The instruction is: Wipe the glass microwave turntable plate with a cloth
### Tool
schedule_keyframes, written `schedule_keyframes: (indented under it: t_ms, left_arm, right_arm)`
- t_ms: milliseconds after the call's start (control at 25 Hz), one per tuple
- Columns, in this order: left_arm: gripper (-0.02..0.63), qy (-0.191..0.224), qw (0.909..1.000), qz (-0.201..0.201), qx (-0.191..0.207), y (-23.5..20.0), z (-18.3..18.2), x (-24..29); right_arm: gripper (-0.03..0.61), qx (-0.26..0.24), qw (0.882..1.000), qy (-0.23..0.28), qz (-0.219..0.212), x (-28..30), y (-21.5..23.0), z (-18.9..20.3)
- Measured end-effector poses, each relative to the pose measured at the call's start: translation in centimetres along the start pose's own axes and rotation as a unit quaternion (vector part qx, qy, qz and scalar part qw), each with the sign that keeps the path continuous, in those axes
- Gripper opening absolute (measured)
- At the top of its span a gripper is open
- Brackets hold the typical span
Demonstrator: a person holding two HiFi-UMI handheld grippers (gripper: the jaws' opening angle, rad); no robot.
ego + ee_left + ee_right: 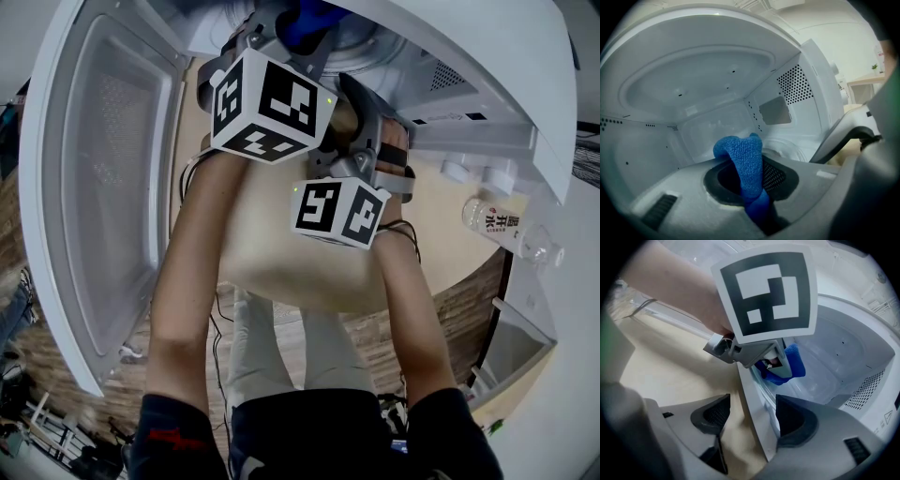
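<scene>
My left gripper [750, 176] reaches into the open microwave [698, 79] and is shut on a blue cloth [744, 161] that sticks up between its jaws. The rim of the glass turntable plate [793, 149] shows faintly on the cavity floor just right of the cloth. In the right gripper view, my right gripper [752, 411] is open, one jaw on each side of the microwave's white front sill [752, 399] and neither pad touching it. Past the sill are the left gripper and the cloth [793, 363]. From the head view both marker cubes crowd the opening, with the cloth [305, 21] just above them.
The microwave door [103, 187] swings wide open to the left. A clear water bottle [502, 230] lies on the light tabletop [441, 234] at the right, near two small white knobs [455, 171]. The table's front edge is close to the person's legs.
</scene>
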State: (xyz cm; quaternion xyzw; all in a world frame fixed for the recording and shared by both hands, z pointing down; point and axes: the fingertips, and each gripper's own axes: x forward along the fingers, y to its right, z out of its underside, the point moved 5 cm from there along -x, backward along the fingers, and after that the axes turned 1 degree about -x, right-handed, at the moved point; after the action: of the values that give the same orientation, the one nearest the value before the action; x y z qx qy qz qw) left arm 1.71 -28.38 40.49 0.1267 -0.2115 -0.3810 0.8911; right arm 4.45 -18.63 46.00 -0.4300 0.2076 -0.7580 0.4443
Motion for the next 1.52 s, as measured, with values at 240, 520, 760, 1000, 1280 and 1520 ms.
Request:
schedule_keyframes:
  t_ms: [240,520,760,1000,1280,1520]
  left_arm:
    - [0.07,0.0,0.9999,-0.01,-0.003,-0.4,0.1,-0.1]
    - [0.069,-0.005,0.9998,-0.018,0.001,-1.1,0.4,-0.2]
    - [0.069,-0.022,0.9988,-0.044,-0.008,-2.8,1.4,-0.7]
    - [0.069,-0.035,0.9967,-0.072,-0.012,-4.8,2.4,-1.6]
    - [0.07,-0.039,0.9956,-0.085,0.001,-5.1,2.6,-1.9]
    - [0.071,-0.043,0.9954,-0.086,0.0,-5.1,2.6,-2.0]
  right_arm:
    - [0.291,0.0,1.0,0.0,0.001,0.0,0.0,0.0]
    - [0.291,-0.001,1.0,0.001,0.001,0.0,0.0,-0.1]
    - [0.291,0.0,1.0,-0.002,0.004,0.0,0.1,0.0]
    - [0.291,0.0,1.0,-0.002,0.005,0.0,0.1,0.0]
    - [0.291,0.001,1.0,-0.003,0.006,0.0,0.1,0.0]
    - [0.291,-0.001,1.0,-0.001,0.005,0.0,0.1,-0.1]
